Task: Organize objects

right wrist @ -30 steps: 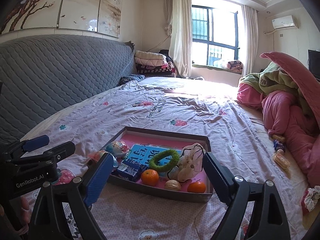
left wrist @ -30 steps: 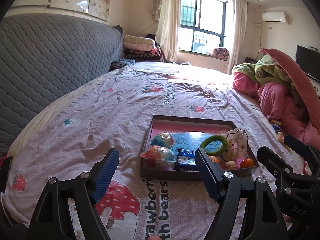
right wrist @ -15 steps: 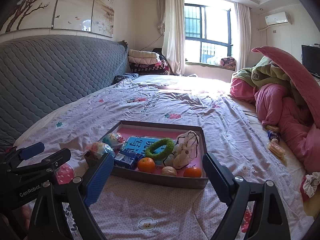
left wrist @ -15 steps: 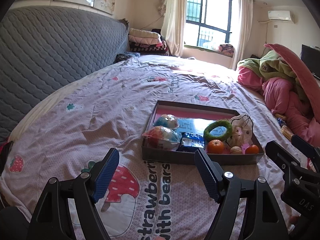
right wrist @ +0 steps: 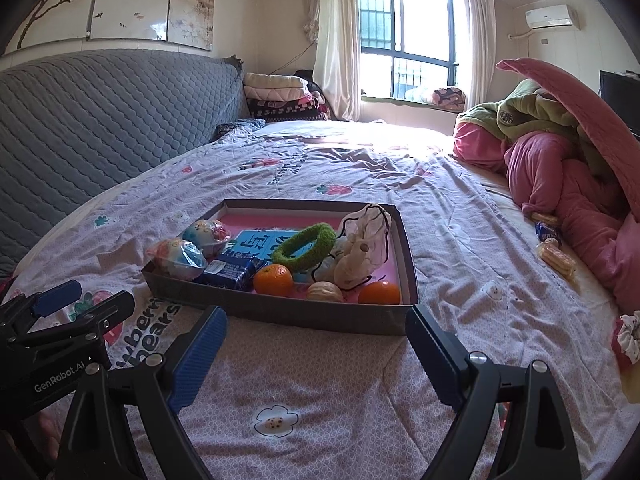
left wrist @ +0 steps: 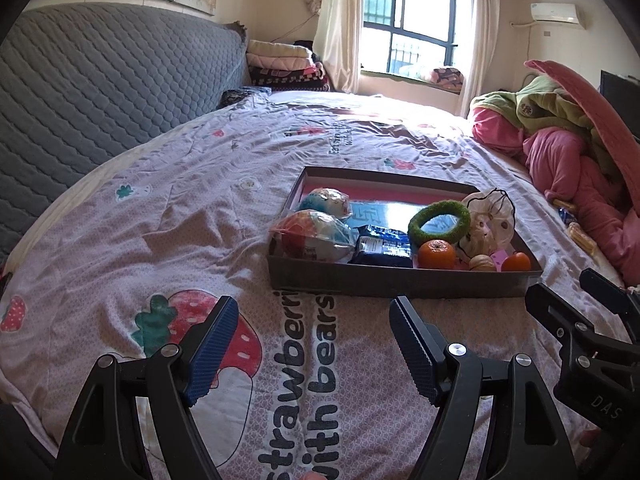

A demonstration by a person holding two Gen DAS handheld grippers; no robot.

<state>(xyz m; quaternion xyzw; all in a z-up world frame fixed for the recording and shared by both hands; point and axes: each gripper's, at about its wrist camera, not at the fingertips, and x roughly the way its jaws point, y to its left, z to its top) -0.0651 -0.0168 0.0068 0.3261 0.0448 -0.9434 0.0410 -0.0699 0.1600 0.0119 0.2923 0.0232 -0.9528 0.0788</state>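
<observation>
Ahead of me the tray (right wrist: 280, 314) sits on the bedsheet (right wrist: 440, 200), headboard (right wrist: 100, 120) to its left, heaped quilts (right wrist: 560, 168) to its right

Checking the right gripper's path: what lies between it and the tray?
In the right wrist view, only bare bedsheet separates the open right gripper from the tray's near wall; nothing stands there.

Both views low, facing tray (left wrist: 400, 284)

I see a grey box (right wrist: 280, 312) with pink floor, green ring (right wrist: 305, 246), two orange fruits (right wrist: 273, 279), strawberry-print sheet (right wrist: 320, 380).
</observation>
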